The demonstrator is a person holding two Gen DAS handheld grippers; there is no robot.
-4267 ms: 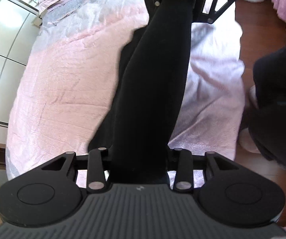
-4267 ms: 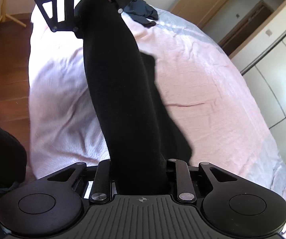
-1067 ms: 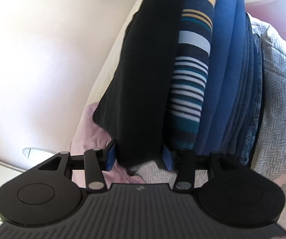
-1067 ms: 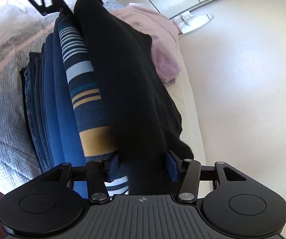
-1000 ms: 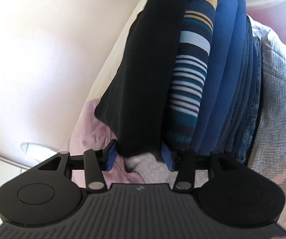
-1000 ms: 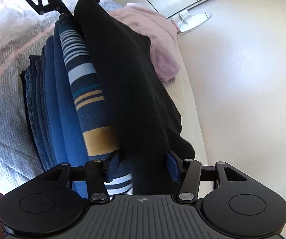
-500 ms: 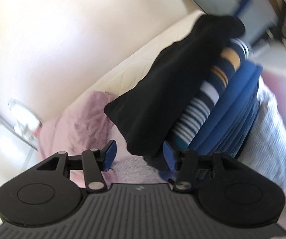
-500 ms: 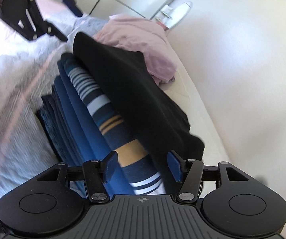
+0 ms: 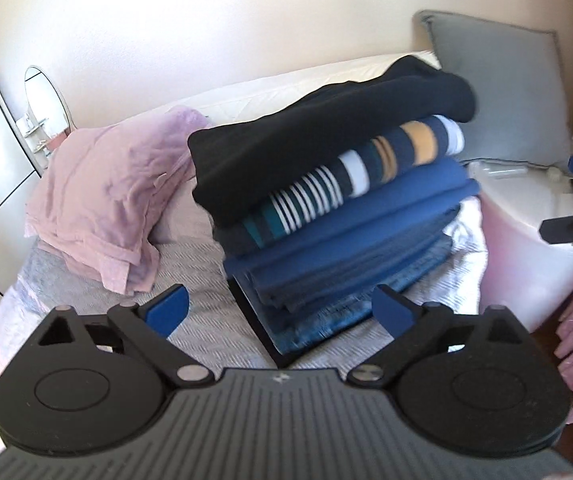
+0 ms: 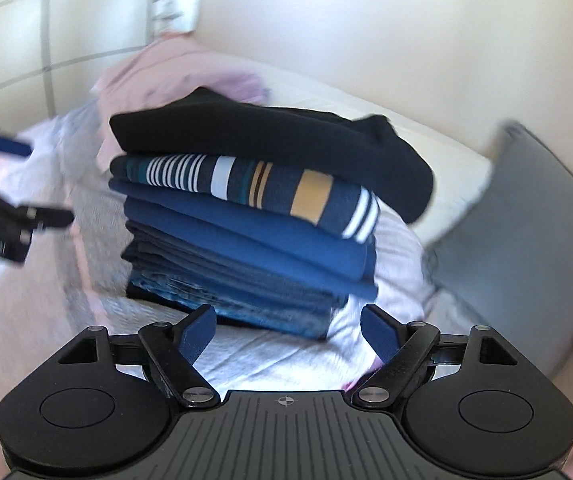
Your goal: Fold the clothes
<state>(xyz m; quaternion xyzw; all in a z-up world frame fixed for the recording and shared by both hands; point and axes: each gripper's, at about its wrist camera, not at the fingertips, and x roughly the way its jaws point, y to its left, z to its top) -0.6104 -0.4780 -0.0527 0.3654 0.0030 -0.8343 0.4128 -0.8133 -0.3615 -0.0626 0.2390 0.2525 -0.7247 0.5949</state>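
Black garment folded flat atop stack, long axis sideways

colours on the bed

the folded black garment on top of the pile is plain black. the folded striped top under it is dark blue, with thin white stripes, teal bands, one wide white band and orange-yellow bands. the folded plain blue cloth below is bright blue. the folded denim jeans at the bottom are faded blue. the crumpled pink cloth is pale dusty pink. the grey square pillow is plain grey. the woven bed cover is light grey with a small zigzag pattern. the left gripper and the right gripper are black with blue pads.
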